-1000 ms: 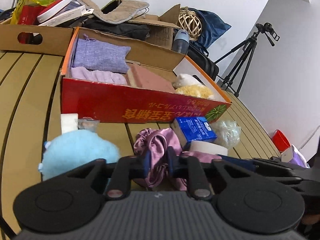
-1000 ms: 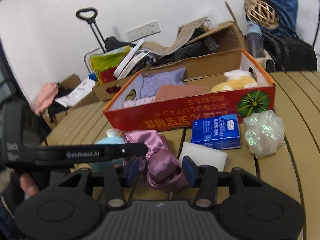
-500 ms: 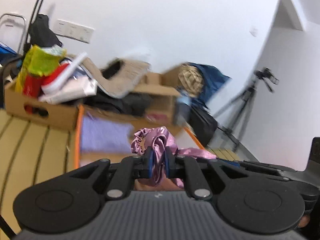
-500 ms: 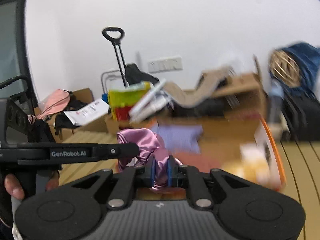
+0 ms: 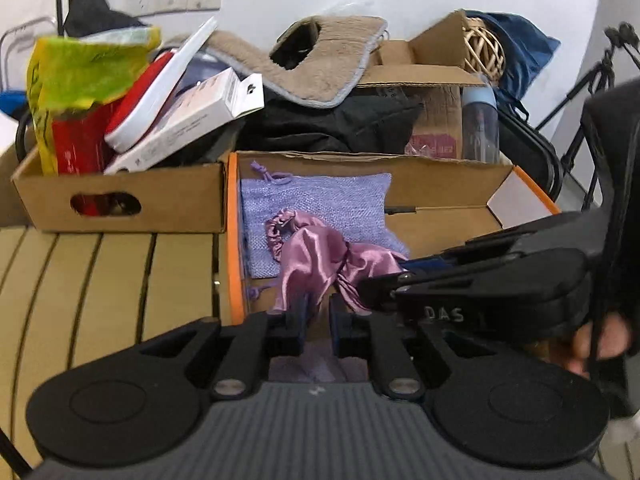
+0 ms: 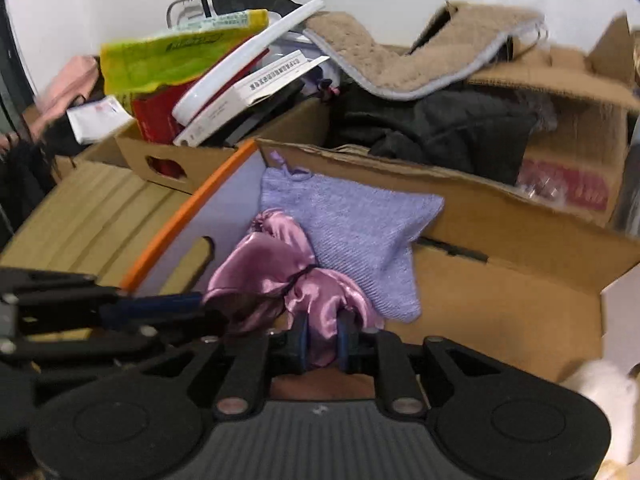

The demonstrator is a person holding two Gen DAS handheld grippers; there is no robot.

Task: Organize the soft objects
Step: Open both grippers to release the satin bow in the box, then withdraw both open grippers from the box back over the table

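Over box (image 5: 440, 168): satin pouch (image 5: 316, 256) pinched between both grippers' fingers (image 6: 298, 338).

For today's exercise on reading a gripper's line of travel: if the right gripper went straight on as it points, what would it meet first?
Likely the lilac pouch in the box, just past the satin cloth the right gripper holds; depth is uncertain.

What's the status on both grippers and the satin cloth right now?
Left gripper and right gripper both shut on pink satin cloth. Cloth over orange-edged cardboard box, above lavender knit pouch. Nothing blocking.
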